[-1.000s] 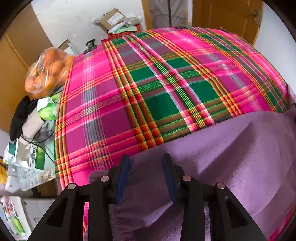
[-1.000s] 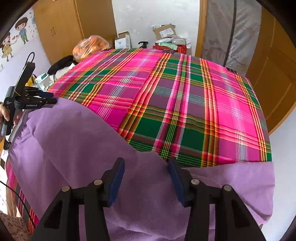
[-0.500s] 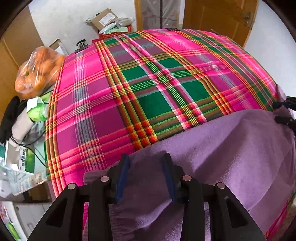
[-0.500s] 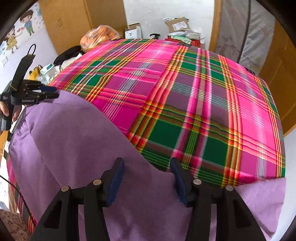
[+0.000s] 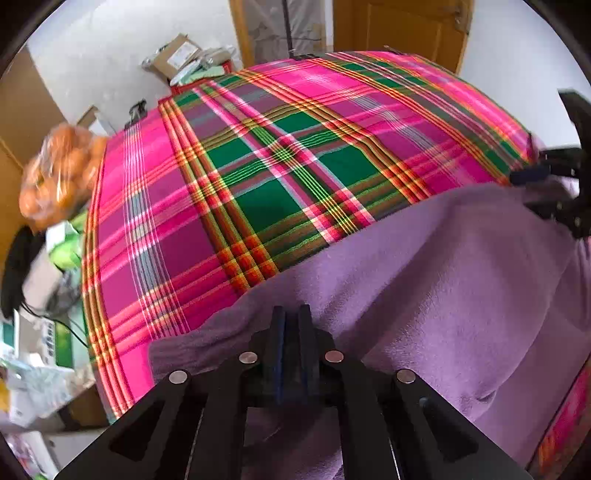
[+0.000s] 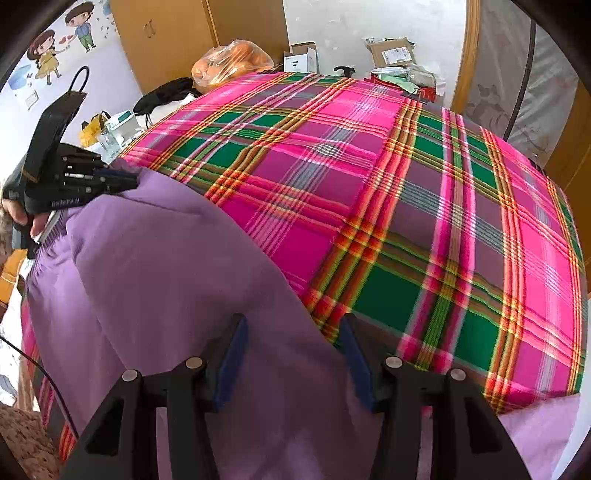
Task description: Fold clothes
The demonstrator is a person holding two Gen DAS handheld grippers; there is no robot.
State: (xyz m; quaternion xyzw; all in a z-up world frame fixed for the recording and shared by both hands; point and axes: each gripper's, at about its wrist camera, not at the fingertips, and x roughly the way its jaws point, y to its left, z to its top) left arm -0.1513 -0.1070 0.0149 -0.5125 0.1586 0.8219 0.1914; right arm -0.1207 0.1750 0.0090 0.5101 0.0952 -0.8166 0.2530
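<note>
Now left hand-held gripper [image 5: 291, 325] pinches purple garment [image 5: 424, 280]; right hand-held gripper [image 6: 291, 343] spread

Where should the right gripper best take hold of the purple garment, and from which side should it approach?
Grip the purple garment at its far folded edge, where it meets the plaid cloth, just ahead of the open right gripper. Approach from the near side, fingers astride that edge. The edge runs straight across to the left gripper, which looks shut on the same edge, so both holds would probably lift evenly.

white walls [image 6: 351, 22] | wooden wardrobe [image 6: 170, 37] | cartoon wall sticker [image 6: 48, 51] (two children) | wooden door [image 5: 399, 26] | daylight
</note>
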